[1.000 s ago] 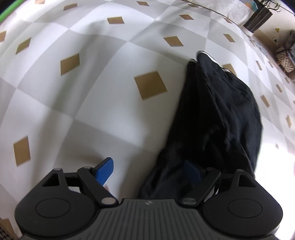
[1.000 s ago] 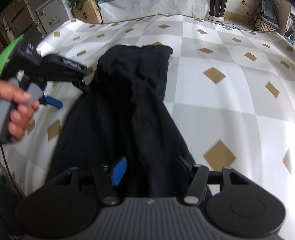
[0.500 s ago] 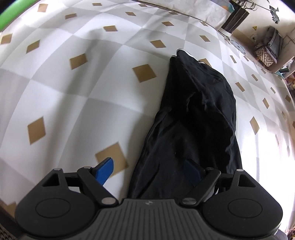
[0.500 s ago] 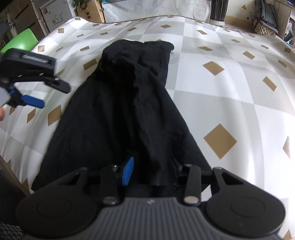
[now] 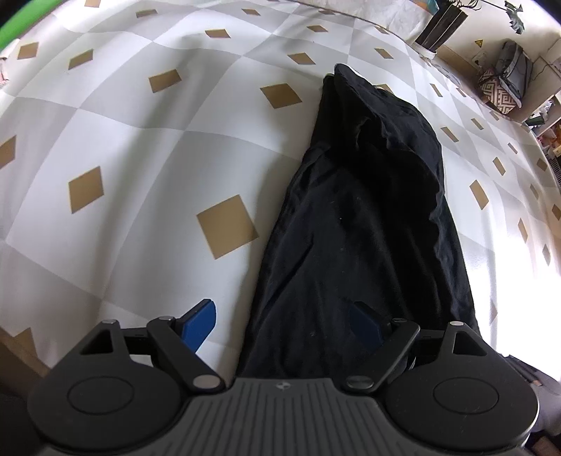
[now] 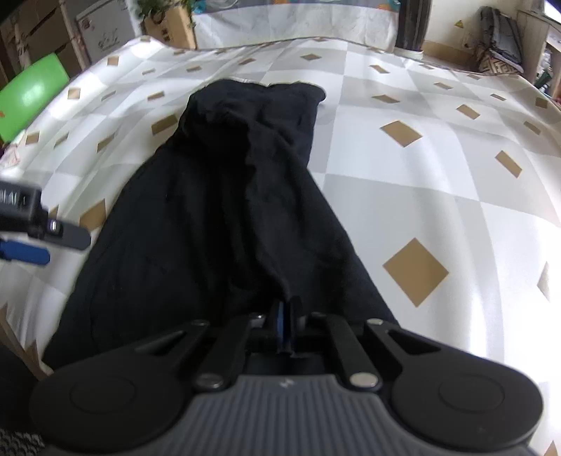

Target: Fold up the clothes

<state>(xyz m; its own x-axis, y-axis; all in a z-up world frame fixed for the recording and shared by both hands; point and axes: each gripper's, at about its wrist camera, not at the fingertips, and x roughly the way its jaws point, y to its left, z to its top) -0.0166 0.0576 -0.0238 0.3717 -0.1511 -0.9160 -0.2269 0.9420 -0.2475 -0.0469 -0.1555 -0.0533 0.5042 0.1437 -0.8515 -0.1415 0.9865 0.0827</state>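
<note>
A black garment [image 5: 364,224] lies lengthwise on a checked tablecloth, narrow end far away. In the right wrist view the same black garment [image 6: 224,217] fills the middle. My right gripper [image 6: 285,324] is shut on the garment's near hem, with a ridge of cloth pinched between its blue pads. My left gripper [image 5: 280,321] is open over the garment's near left edge: one blue finger [image 5: 198,321] stands over the tablecloth, the other over the black cloth. The left gripper [image 6: 24,242] also shows at the left edge of the right wrist view, blurred.
The tablecloth [image 5: 140,147] is white and grey with tan diamonds. A green chair [image 6: 31,94] stands beyond the table's left side. Boxes and a plant [image 6: 164,21] sit at the back; a patterned bag [image 5: 499,94] and shelves lie far right.
My right gripper's jaws closed from half open onto the garment's near hem. The left gripper drew back toward the near end of the garment and stayed open.
</note>
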